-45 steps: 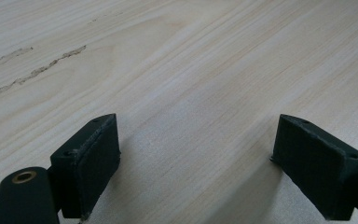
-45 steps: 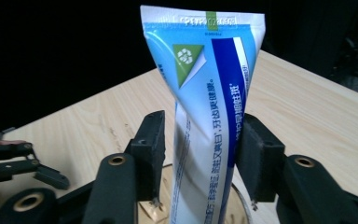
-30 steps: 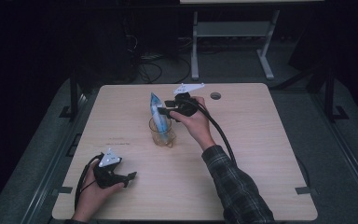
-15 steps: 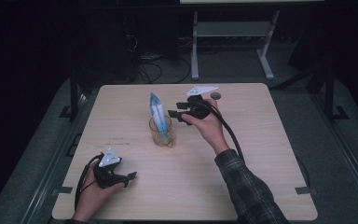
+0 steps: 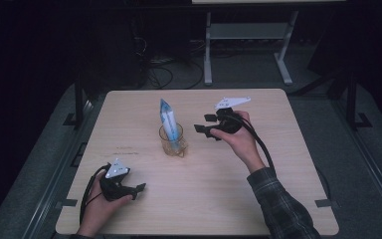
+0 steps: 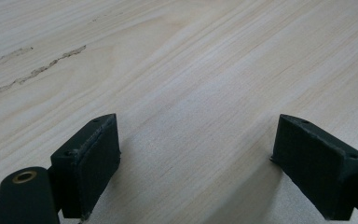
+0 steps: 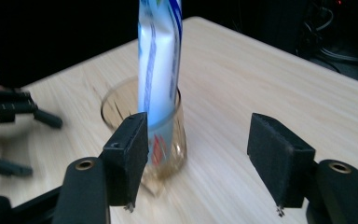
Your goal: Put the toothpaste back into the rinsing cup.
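A blue-and-white tube (image 5: 168, 124) (image 7: 160, 65) stands upright in a clear glass (image 5: 172, 143) (image 7: 168, 144) near the middle of the table (image 5: 258, 199). To the right of the glass, my right gripper (image 5: 203, 123) (image 7: 200, 163) faces it with a gap between them; its jaws have just been opening and nothing is between them. At the front left, my left gripper (image 5: 138, 190) (image 6: 196, 163) rests low over the bare wood, open and empty.
In the right gripper view the left gripper (image 7: 18, 116) shows blurred at the far left. Faint scuff marks (image 6: 37, 72) lie on the wood ahead of the left gripper. A white metal stand (image 5: 248, 45) and cables (image 5: 164, 74) sit on the dark floor beyond the table.
My right gripper has let go of the tube and drawn away to the right of the glass, its jaws wider apart. The tube stays upright in the glass. The left hand has not moved.
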`<state>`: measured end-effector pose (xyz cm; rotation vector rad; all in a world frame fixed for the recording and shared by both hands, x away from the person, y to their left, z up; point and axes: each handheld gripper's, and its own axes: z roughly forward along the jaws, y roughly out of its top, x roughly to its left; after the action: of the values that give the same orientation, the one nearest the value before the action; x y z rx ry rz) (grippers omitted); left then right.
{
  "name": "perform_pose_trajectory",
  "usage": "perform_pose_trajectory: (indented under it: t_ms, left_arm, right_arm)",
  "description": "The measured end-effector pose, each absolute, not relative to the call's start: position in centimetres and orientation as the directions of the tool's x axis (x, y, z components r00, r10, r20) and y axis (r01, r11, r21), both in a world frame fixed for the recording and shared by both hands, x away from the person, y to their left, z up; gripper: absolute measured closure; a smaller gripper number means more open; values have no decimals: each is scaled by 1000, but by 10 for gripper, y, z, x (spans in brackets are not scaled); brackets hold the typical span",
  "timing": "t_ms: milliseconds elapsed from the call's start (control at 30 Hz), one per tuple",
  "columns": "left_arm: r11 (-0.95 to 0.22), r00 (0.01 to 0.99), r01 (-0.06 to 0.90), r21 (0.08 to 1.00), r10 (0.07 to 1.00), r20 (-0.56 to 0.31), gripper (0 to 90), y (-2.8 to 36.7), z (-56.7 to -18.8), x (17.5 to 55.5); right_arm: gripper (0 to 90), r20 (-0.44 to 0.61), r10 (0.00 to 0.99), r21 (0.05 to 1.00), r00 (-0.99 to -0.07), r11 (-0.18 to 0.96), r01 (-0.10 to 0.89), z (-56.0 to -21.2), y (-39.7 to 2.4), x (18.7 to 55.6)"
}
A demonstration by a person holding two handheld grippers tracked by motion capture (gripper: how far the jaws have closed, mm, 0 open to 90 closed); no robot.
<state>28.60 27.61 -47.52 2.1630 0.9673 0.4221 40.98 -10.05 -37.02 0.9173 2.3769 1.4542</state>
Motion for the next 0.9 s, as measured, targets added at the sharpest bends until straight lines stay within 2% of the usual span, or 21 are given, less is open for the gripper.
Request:
perform_pose_trajectory:
  t_ms: [900]
  left_arm:
    - [-460, 665, 512, 725, 747, 5, 136, 276, -475, 286]
  right_arm:
    - [373, 110, 684, 816, -721, 352, 458, -418, -185, 341]
